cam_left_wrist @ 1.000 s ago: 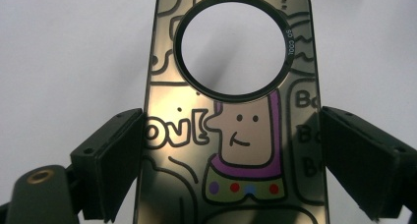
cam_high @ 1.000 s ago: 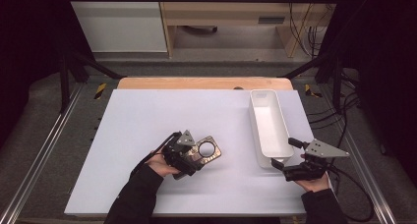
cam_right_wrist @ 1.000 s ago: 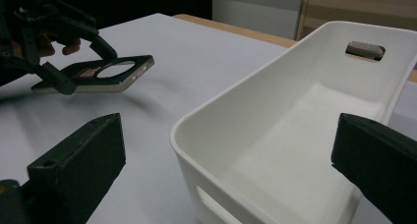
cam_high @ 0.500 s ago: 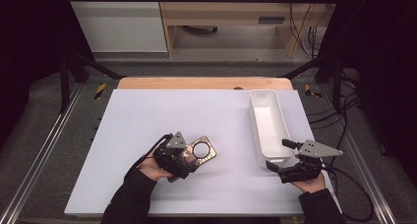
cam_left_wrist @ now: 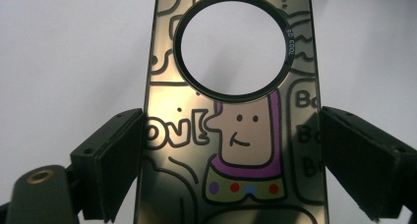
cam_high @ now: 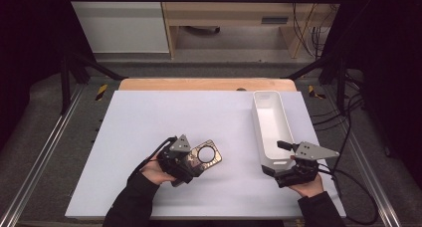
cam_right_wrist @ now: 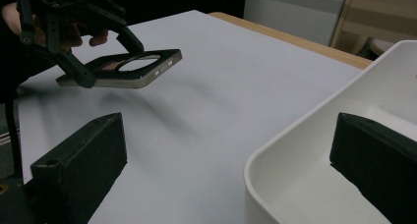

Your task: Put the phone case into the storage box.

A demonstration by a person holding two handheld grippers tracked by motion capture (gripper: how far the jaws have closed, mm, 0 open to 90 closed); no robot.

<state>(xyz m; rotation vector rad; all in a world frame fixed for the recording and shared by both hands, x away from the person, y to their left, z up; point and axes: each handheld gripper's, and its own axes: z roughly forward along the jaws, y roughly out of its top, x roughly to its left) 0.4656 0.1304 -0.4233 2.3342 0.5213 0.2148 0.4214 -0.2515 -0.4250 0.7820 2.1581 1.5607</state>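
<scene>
High view: phone case (cam_high: pixel 205 157) seen gripped across its sides by left gripper (cam_high: pixel 185 163), lifted just above table (cam_high: pixel 149 117), left of middle. Right gripper (cam_high: pixel 284 160) held open at near end of white bin (cam_high: pixel 271 125), nothing gripped. Case picked up; bin not yet reached, well apart. Drop into bin judged left. Case bottom cut off in left gripper view. Bin far end cut off in right gripper view.

Looks like a lab setup: white worktop (cam_high: pixel 149 127) inside a metal frame (cam_high: pixel 45 152), black curtains, loose cables (cam_high: pixel 348 117).
</scene>
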